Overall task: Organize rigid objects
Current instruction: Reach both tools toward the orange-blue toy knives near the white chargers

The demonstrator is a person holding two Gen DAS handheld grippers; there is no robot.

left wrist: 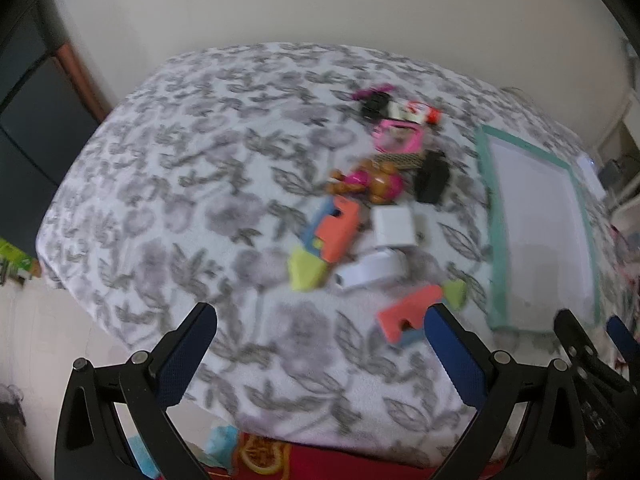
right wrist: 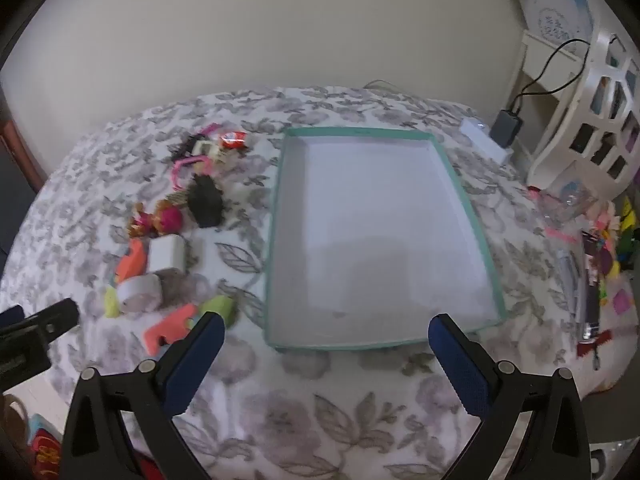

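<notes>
Teal-rimmed, the shallow white tray (right wrist: 474, 216) lies on the flowered bedspread (right wrist: 320, 408) with nothing inside. To its left small things lie scattered close together: an orange block (right wrist: 168, 328) nearest, a white roll (right wrist: 140, 290), a white box (right wrist: 167, 258), a doll in pink (right wrist: 158, 218) and a black piece (right wrist: 205, 202) farther back. The right gripper (right wrist: 326, 334) hangs over the tray's near edge, fingers spread wide, pinching nothing. The left gripper (left wrist: 320, 320) hangs near the orange block, likewise spread and empty.
</notes>
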